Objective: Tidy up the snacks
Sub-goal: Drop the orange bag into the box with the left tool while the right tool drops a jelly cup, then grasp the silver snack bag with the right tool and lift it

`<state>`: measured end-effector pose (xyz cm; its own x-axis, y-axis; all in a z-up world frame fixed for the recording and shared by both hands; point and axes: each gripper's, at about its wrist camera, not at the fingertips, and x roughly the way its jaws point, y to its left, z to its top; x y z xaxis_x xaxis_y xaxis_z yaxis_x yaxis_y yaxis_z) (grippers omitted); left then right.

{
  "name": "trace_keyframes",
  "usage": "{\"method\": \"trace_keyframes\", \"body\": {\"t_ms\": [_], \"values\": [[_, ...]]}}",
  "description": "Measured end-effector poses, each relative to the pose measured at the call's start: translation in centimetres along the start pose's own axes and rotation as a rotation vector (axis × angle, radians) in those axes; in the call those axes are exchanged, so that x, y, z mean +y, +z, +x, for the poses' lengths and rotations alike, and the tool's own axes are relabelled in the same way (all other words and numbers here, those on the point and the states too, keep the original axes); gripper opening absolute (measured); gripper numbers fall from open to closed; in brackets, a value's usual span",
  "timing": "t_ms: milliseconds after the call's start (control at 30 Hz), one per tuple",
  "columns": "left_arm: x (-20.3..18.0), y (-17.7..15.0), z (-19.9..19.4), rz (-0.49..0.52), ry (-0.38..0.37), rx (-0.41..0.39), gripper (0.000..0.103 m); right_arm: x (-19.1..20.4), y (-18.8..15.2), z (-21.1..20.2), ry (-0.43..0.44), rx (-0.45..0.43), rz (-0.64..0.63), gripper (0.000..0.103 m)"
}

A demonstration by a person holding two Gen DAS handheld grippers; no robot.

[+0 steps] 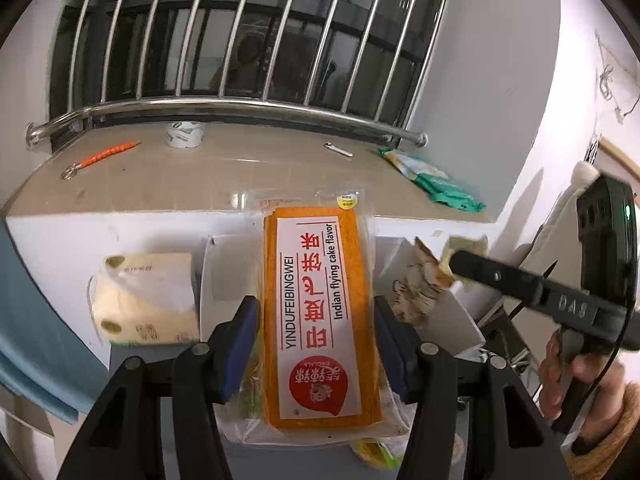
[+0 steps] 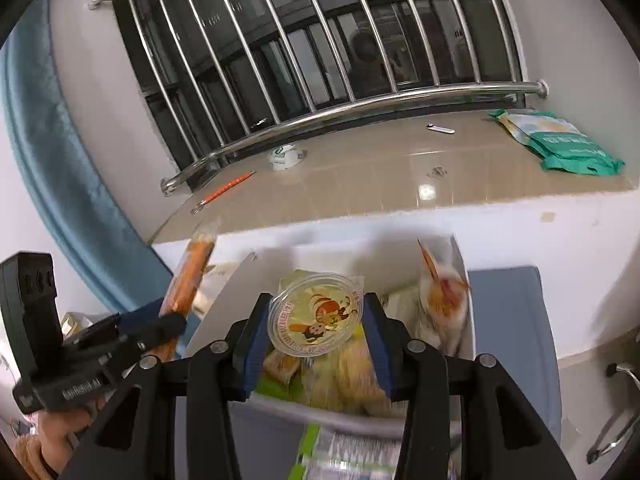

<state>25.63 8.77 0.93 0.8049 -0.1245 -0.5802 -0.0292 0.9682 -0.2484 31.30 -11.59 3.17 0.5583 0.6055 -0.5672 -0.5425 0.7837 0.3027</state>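
Left gripper (image 1: 316, 320) clamped on orange snack pack (image 1: 320, 312), raised over white box (image 2: 466, 280). Right gripper (image 2: 316, 332) pinched round jelly cup (image 2: 316, 316) above same box w/ other snacks.

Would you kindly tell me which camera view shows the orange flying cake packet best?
The left wrist view: the orange flying cake packet faces the camera, label readable, between the left claw fingers. The right wrist view shows it only edge-on and blurred.

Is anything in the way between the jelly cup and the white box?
Nothing visible is. The right gripper holds the jelly cup above the open white box, with only snack packets lying inside beneath.
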Motion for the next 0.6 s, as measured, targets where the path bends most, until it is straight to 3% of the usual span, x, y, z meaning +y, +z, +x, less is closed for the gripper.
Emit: {"method": "trace_keyframes", "body": {"t_ms": [33,67,100,133,167,333,600], "values": [[0.2,0.4,0.7,-0.001,0.007,0.008,0.071,0.0,0.7,0.8,-0.003,0.006,0.006,0.050],[0.4,0.6,1.3,0.000,0.006,0.028,0.090,0.0,1.3,1.5,-0.007,0.017,0.014,0.055],[0.5,0.6,1.6,-0.004,0.006,0.042,0.103,0.0,1.9,2.2,-0.003,0.038,0.019,0.064],[0.8,0.5,1.8,-0.020,0.023,0.039,0.103,-0.2,2.0,2.5,0.001,0.053,0.028,0.087],[1.1,0.4,1.8,-0.034,0.039,0.035,0.103,-0.4,2.3,2.7,-0.010,0.056,0.046,0.102],[1.9,-0.3,1.4,-0.054,0.056,0.055,0.103,-1.3,2.1,1.3,-0.017,0.002,0.103,0.103],[-0.2,-0.7,-2.0,0.025,0.075,0.006,0.103,-0.3,0.8,-2.6,0.012,-0.048,0.036,0.103]]}}
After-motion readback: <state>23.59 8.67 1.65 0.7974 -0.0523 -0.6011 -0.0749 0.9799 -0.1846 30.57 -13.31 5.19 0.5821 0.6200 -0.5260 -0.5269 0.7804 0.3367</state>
